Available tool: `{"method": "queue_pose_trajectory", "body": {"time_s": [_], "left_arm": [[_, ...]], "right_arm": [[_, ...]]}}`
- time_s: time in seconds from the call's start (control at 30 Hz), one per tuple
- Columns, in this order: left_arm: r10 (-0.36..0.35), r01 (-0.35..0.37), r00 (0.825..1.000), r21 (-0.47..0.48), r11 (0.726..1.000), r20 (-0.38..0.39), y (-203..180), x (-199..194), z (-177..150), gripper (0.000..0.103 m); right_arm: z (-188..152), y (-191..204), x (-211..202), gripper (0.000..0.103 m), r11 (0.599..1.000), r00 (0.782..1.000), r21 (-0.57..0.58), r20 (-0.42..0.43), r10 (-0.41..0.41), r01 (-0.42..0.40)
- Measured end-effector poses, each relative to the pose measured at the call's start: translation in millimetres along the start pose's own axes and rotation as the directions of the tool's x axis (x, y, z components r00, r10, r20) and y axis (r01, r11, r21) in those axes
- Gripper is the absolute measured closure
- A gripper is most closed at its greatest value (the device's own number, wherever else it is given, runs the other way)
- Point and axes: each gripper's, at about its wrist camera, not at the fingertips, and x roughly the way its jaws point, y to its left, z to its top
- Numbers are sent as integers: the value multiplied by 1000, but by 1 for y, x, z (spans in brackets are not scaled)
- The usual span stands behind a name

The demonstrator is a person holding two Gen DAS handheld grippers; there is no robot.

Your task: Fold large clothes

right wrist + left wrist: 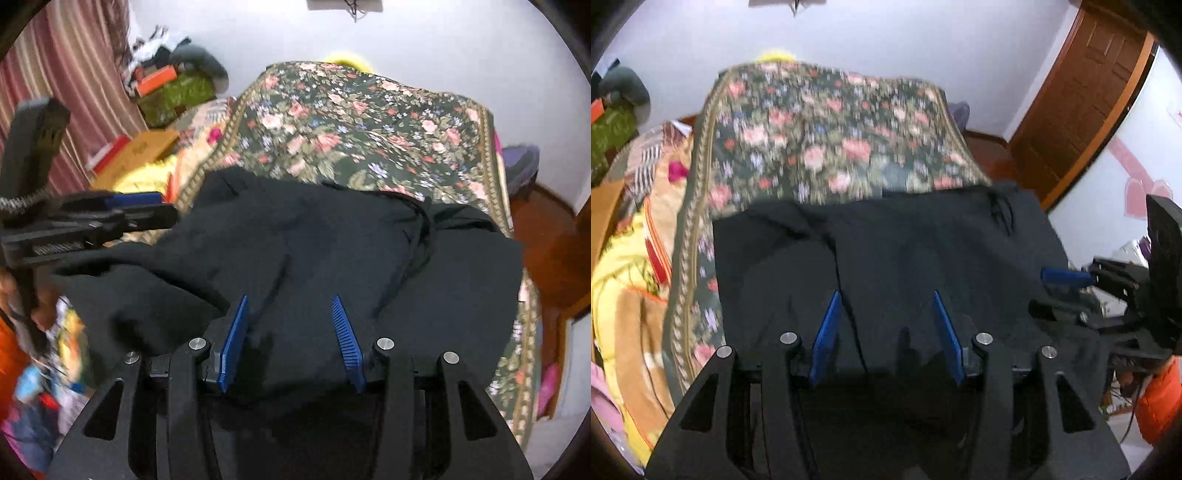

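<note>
Over black garment (886,251): both grippers agape, floral blanket (831,140) beyond

White walls (443,44), brown wooden door (1082,99), striped curtain (74,74), bed with floral cover (369,129)

My left tool (886,332) and right tool (291,339) are black with blue pads (827,336). The garment (886,251) beneath them is plain black — no pattern visible. The bedspread (827,136) is dark green, printed with pink and red flowers and small blue ones, with a tan patterned border. Beside it lies a blanket (624,280) in yellow, orange and brown. Wall (886,33) — pale white. Door (1086,96) — brown wood. Curtain (70,74) — red-and-cream striped.
</note>
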Motion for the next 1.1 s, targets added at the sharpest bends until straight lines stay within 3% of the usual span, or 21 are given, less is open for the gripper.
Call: {"method": "queue_pose_trajectory", "body": {"time_s": [0.07, 0.23, 0.4, 0.5, 0.63, 0.77, 0.83, 0.93, 1.03, 1.1], "left_arm": [[22, -22, 999, 11, 1000, -23, -1, 3, -12, 53], [83, -79, 991, 41, 996, -107, -5, 27, -53, 53], [73, -77, 992, -36, 996, -99, 6, 29, -66, 53], [115, -117, 992, -46, 992, -47, 14, 13, -57, 53], [210, -208, 977, -38, 977, 45, 31, -18, -36, 51], [267, -257, 958, -94, 962, 109, 64, -41, -20, 39], [286, -271, 952, -140, 952, 108, 85, -43, -16, 39], [262, -242, 963, -233, 942, 58, 118, -33, -20, 37], [157, -154, 987, -354, 922, -21, 149, -5, -30, 37], [89, -105, 994, -420, 901, -58, 163, 13, -39, 37]], "right_arm": [[-11, -4, 4, 60, 1000, 999, -12, -26, -28, 28], [-22, -6, -6, 60, 1000, 1000, -6, 10, -28, 28], [-21, -16, -17, 57, 999, 1000, 53, 19, -3, 2], [-19, -30, -29, 57, 996, 999, 93, 49, -23, 18], [-16, -56, -48, 57, 985, 994, 163, 90, -70, 54], [-16, -89, -63, 51, 967, 988, 239, 102, -113, 86], [-18, -103, -67, 49, 955, 985, 277, 106, -137, 104], [-23, -128, -63, 49, 934, 989, 347, 81, -125, 90], [-31, -149, -51, 49, 904, 997, 427, 49, -55, 29], [-35, -160, -37, 49, 881, 1000, 473, 17, -10, 1]]}}
